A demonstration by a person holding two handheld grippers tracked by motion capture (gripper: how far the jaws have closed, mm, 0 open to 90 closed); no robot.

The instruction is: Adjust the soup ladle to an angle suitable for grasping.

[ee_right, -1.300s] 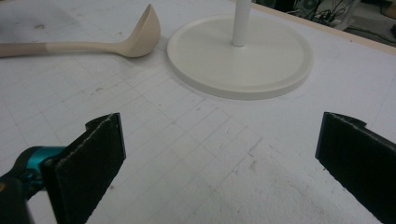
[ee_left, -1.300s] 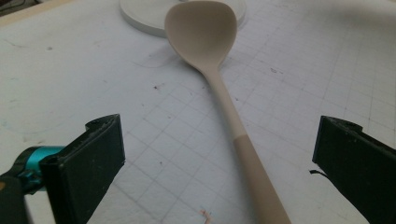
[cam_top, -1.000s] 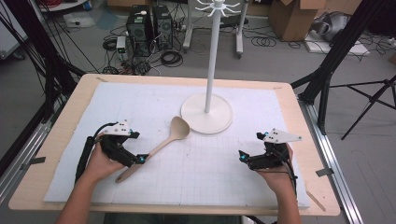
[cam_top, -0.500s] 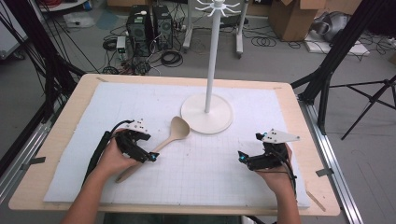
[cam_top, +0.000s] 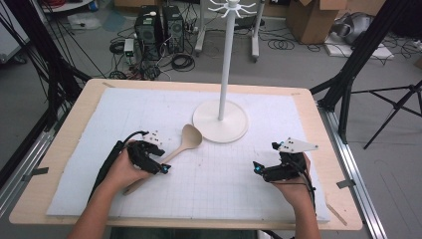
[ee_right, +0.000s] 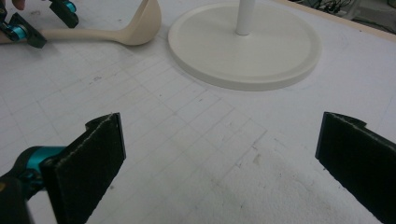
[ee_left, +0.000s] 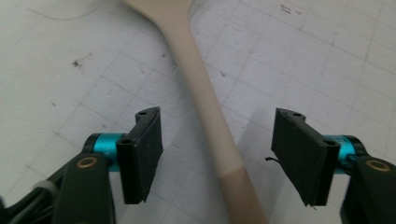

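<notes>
Left gripper view shows the left gripper [ee_left: 217, 158] has moved in, its jaws wide apart around the spoon [ee_left: 205, 93] handle, ready to pinch. Lower right, the right gripper [cam_top: 268, 172] stays open, holding nothing.

the wooden spoon [ee_left: 205, 93] has its bowl and handle end cut off by the frame.

A lab or workshop test bench: a wooden table [cam_top: 64, 149] under a gridded white mat [cam_top: 239, 179], with computer towers [cam_top: 159, 27], tangled cables [cam_top: 181, 62], cardboard boxes [cam_top: 313, 20] and black tripod legs [cam_top: 393, 104] on grey floor.
</notes>
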